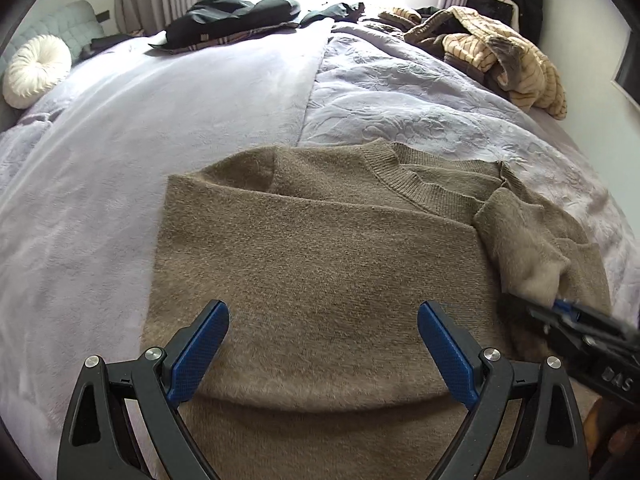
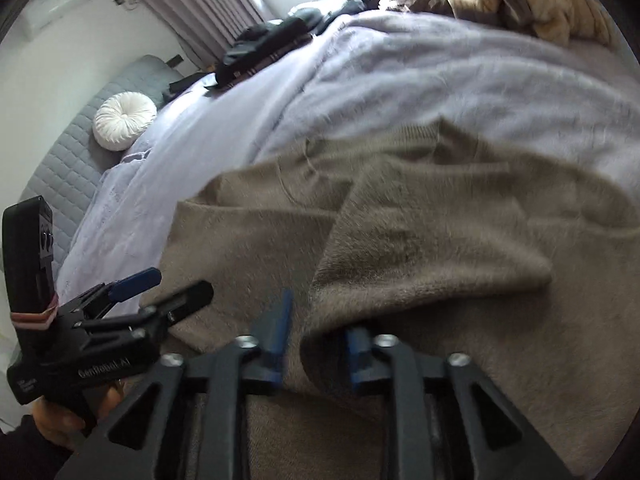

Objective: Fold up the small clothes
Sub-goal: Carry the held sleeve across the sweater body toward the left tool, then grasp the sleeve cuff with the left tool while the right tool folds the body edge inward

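Brown sweater [image 1: 320,264] is lying flat on the lavender bedspread [image 1: 120,140]. Left gripper [image 1: 323,334] is hovering over its near hem, fingers wide apart. Right gripper [image 2: 318,334] is pinching the right sleeve [image 2: 420,248], fingers clamped on it.
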`<state>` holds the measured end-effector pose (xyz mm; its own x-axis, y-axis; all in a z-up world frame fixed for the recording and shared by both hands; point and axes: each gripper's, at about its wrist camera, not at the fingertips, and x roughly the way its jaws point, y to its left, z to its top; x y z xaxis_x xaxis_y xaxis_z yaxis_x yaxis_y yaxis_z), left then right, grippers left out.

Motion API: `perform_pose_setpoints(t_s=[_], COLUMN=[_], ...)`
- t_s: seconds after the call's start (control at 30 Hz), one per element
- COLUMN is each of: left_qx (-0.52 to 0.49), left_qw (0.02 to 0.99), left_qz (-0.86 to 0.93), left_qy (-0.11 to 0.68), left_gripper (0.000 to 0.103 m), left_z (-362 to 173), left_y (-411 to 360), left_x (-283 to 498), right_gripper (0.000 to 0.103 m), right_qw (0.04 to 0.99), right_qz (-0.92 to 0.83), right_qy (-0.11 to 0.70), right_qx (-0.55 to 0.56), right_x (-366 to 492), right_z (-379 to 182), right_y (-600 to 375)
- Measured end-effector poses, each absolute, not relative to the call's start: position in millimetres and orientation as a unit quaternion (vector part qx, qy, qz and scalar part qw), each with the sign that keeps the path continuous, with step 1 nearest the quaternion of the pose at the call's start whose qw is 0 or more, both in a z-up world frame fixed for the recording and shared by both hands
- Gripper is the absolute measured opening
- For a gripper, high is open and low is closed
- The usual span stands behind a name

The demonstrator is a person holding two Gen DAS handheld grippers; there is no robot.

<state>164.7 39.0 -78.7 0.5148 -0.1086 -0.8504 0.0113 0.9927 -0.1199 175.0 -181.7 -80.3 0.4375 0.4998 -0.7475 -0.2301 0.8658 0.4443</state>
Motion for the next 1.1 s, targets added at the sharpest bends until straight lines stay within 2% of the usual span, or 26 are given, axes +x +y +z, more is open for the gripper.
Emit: perform_pose_setpoints(t_s=[0.03,0.2,0.27,0.3,0.33,0.57,0.7,0.8,0.97,1.1], left_qx=[-0.054,-0.082,-0.105,-0.119,-0.137,-0.266,-0.294,-0.282,-0.275,-0.272], left_qw=[0.869,0.870,0.863,0.857,0.848,0.800,0.783,0.786,0.783,0.783], left_qz=[-0.045,-0.131,-0.168,-0.182,-0.196,-0.269,-0.280,-0.280,-0.279,-0.273], left_qy=[0.489,0.468,0.465,0.467,0.472,0.466,0.470,0.475,0.483,0.488], left_gripper=[0.096,0.096,0.096,0.096,0.096,0.096,0.096,0.096,0.096,0.096], left_z=[-79.2,-76.5,-78.8,-81.1,-84.8,-94.3,-96.8,-95.2,-92.9,-90.2], left_y=[40.5,41.2,42.9,44.7,48.2,81.8,86.9,82.4,74.8,68.5], left_x=[165.9,170.0,172.2,173.1,174.9,182.3,187.2,187.1,190.6,193.6], right_gripper=[0.066,0.065,0.035,0.009,0.008,0.009,0.017,0.041,0.042,0.043], right_qw=[0.834,0.825,0.819,0.817,0.815,0.833,0.815,0.804,0.804,0.797], right_qz=[0.213,0.169,0.144,0.137,0.134,0.277,0.302,0.303,0.281,0.250], right_qy=[0.482,0.434,0.419,0.422,0.427,0.438,0.480,0.497,0.498,0.493], right_qx=[0.165,0.319,0.365,0.370,0.369,0.192,0.117,0.117,0.165,0.243], right_x=[173.0,165.7,172.4,176.7,181.6,184.5,173.3,165.7,153.4,131.7], right_z=[-82.5,-82.7,-84.3,-85.8,-88.1,-61.9,-68.8,-74.5,-70.7,-72.7], right_y=[-189.4,-237.3,-255.5,-257.5,-256.3,-167.9,-128.8,-128.4,-165.6,-214.0])
